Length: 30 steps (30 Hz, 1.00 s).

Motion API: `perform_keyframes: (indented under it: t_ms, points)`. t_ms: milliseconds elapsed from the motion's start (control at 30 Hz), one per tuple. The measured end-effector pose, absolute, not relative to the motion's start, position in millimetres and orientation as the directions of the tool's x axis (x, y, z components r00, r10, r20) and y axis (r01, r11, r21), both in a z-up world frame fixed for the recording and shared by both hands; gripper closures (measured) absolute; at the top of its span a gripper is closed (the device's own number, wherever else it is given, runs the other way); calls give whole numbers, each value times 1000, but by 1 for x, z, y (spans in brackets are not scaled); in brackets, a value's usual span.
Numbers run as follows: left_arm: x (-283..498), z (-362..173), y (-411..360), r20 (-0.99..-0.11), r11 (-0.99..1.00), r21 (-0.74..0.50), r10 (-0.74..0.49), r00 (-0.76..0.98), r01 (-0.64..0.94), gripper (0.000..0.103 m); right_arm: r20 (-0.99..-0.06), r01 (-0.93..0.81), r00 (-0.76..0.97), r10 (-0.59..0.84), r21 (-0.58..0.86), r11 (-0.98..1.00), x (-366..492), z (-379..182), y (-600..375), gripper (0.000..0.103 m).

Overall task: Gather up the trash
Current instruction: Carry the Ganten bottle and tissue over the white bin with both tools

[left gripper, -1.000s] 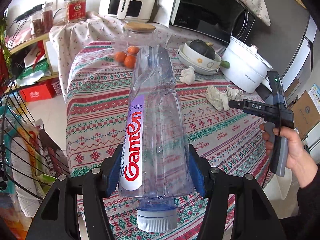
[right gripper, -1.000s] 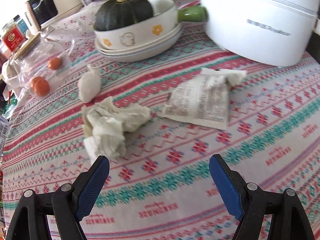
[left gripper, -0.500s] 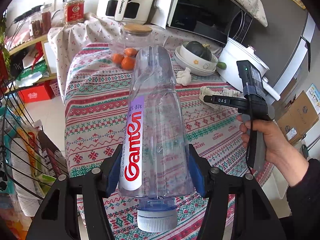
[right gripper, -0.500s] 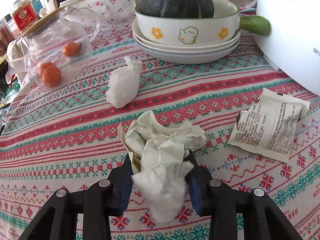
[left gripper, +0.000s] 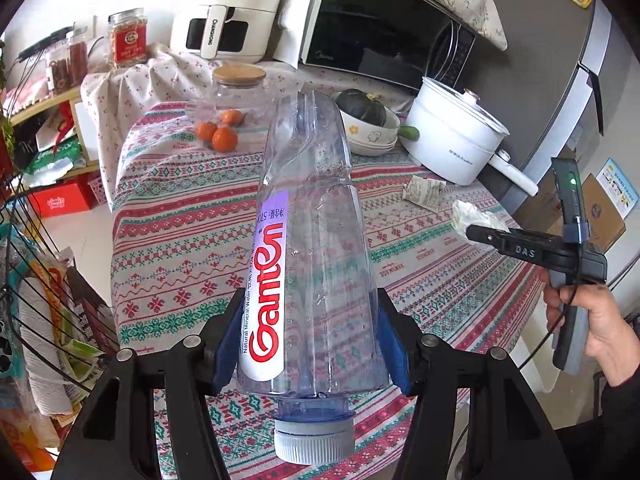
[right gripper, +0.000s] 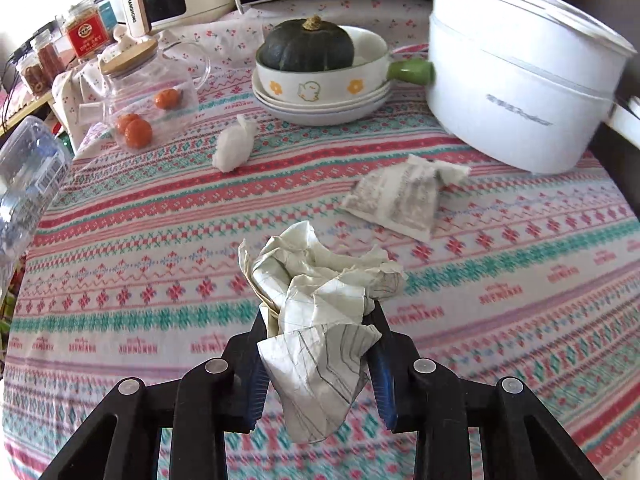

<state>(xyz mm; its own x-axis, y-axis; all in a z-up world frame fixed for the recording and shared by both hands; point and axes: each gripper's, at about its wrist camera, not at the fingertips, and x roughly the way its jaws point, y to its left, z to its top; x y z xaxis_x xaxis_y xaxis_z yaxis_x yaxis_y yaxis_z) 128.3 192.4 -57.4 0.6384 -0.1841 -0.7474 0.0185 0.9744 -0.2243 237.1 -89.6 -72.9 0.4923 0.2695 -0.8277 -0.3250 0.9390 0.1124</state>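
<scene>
With both tools loaded for one trip, the left gripper (left gripper: 308,344) clamps the Ganten bottle (left gripper: 310,248) cap-down while the right gripper (right gripper: 318,364) pinches crumpled paper (right gripper: 320,312), seemingly just above the tablecloth (right gripper: 120,240).

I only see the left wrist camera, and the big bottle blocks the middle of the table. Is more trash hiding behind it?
Observer: Yes. A small white tissue wad lies on the tablecloth in front of the stacked bowls, behind your bottle.
Operator: What does the paper in the other gripper look like up close?
Observer: The right gripper is shut on crumpled paper that has thin, dark, pencil-like lines drawn across it.
</scene>
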Motion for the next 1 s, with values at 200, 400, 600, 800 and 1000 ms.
perform_keyframes:
  t_ms: [200,400,600,800,1000]
  points:
    - [124,-51,166,-743,975,-212,-203,638,63,40,-821,-271,521,234,101,957,197,-55,-156,65]
    - [125,-47,135,-746,974,-192,-224,627,118,40,-826,-202,526,203,110,973,172,-47,-202,65]
    - [127,-45,106,-748,972,-153,-231,623,176,40,-836,-146,513,194,137,980,155,-46,-227,65]
    - [129,-45,81,-745,960,-149,-267,611,238,40,-847,-109,504,170,132,985,147,-45,-244,65]
    - [127,-44,48,-738,937,-144,-316,596,318,40,-858,-68,488,160,146,987,140,-48,-263,65]
